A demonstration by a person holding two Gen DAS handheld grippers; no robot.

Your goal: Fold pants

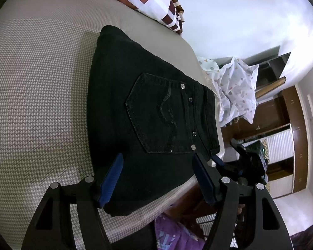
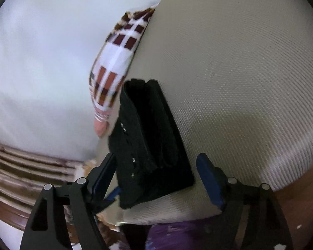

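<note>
Now, label by label:

Pants (image 1: 148, 108): black jeans lay folded into a compact stack on the bed (image 1: 41, 95), back pocket facing up, waistband toward the bed's near right edge. In the right wrist view the same stack showed end-on, several layers thick.

Long axis: the stack ran away from both grippers toward the checked pillow (image 1: 148, 0) at the head of the bed; its near short end pointed at the person holding the tools.

Left gripper (image 1: 156, 177): jaws stood apart, one blue pad over the fabric near the pants' near end, the other at their right edge by the pocket rivets. Neither pad pressed on cloth, so nothing was held.

Right gripper (image 2: 156, 177): jaws stood apart, straddling the near end of the pants, with clear gaps between the pads and the cloth; nothing was clamped. That view was blurred, so finer contact could not be told.

Nearer hand: both sat at the pants' near end; which was closer could not be told.

Judgement: the fold looked essentially finished. Any coming move probably turned on that lengthwise axis, either a final half-fold toward the pillow or simply backing both tools off.

Beside the bed: a patterned white cloth (image 1: 237, 87) lay crumpled off the bed's right edge, apart from the pants.
</note>
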